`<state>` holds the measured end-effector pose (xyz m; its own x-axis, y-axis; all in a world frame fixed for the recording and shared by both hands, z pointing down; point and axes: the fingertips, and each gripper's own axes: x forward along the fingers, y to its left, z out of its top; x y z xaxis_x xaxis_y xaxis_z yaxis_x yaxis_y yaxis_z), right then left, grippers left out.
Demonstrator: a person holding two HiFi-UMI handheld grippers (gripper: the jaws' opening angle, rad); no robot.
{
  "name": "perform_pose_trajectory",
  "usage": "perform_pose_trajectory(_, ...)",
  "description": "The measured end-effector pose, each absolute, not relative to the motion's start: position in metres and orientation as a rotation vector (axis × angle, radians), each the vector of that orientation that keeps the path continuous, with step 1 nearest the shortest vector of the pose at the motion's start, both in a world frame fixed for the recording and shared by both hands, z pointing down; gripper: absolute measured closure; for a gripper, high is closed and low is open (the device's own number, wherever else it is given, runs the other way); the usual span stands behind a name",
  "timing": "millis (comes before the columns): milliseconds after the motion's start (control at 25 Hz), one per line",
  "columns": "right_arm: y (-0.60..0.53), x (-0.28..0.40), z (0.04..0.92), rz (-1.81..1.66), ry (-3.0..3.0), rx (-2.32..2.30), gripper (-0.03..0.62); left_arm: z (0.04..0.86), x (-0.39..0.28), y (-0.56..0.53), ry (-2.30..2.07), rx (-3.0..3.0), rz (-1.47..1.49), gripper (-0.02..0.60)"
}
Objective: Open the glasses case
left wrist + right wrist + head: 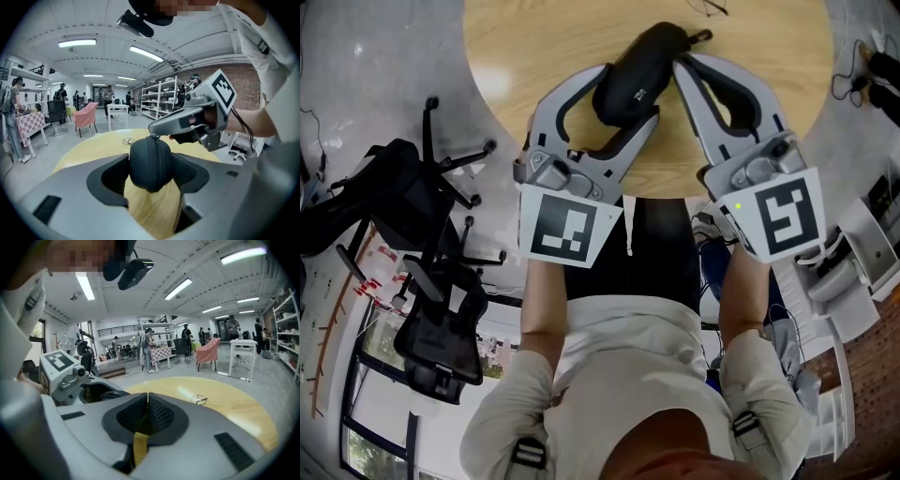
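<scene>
A black zipped glasses case is over the near part of a round wooden table. My left gripper is shut on the case's near end, one jaw on each long side. In the left gripper view the case fills the gap between the pads, with the tabletop visible beneath it. My right gripper is shut, and its tips touch the far end of the case. A small zip tab sticks out just beyond them. The right gripper view shows the right gripper with its jaws together and nothing visible between them.
A small wire-like object lies farther back on the table. Black office chairs stand on the floor to the left. Cables and white racks are at the right. People, tables and shelves fill the room behind.
</scene>
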<state>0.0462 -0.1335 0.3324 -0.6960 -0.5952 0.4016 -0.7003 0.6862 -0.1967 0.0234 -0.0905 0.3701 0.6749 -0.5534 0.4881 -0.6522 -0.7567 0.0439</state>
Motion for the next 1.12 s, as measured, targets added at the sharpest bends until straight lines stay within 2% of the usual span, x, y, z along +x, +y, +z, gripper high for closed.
perform_pose_trajectory(160,-0.108,0.035,0.316,0.451,-2.618,0.920,0.570,0.369,0.025,-0.090,-0.983,2.672,0.686,0.291)
perform_pose_trajectory(200,-0.103,0.031,0.313,0.451,-2.625,0.889,0.556,0.369,0.025,-0.090,-0.984,2.671,0.687,0.291)
perform_pose_trajectory(280,-0.094,0.022,0.307,0.437,-2.635,0.829,0.473,0.370,0.024,-0.090,-0.987,2.670,0.689,0.291)
perform_pose_trajectory(360,-0.088,0.014,0.305,0.403,-2.629,0.787,0.446,0.369,0.023,-0.091,-0.992,2.670,0.690,0.291)
perform_pose_trajectory(1120,-0.085,0.006,0.318,0.285,-2.535,0.696,0.445,0.368,0.020,-0.088,-0.984,2.683,0.689,0.293)
